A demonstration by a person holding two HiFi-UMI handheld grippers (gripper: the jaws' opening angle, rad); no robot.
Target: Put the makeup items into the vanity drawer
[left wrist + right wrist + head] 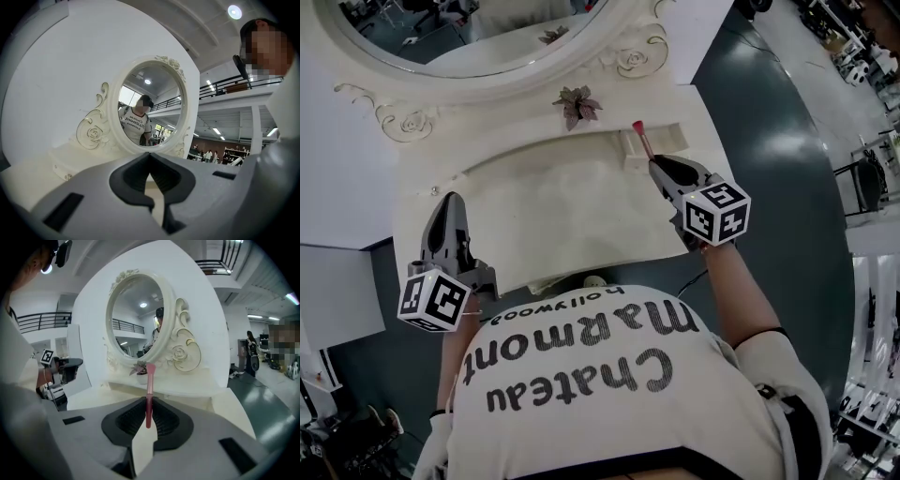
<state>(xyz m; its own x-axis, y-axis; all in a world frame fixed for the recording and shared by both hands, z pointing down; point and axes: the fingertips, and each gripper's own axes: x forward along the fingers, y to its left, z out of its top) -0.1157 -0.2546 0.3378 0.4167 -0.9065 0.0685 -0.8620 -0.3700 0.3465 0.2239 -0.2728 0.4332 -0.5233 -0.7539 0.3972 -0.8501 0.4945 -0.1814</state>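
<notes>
You are gripping the pink makeup brush [639,134] in your right claw [654,163], just right of the flower [577,103] on the vanity worktop [553,220], while your left claw [450,199] is hanging pinched together on nothing well left of it, so with no open drawer showing, stowing is looking barely begun.

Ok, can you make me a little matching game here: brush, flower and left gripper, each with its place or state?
Things:
1. brush
2. flower
3. left gripper

Places or states:
A. shut, nothing in it
B. clamped in the right gripper
C. on the vanity, just below the mirror

Pairs: 1-B, 2-C, 3-A.
</notes>
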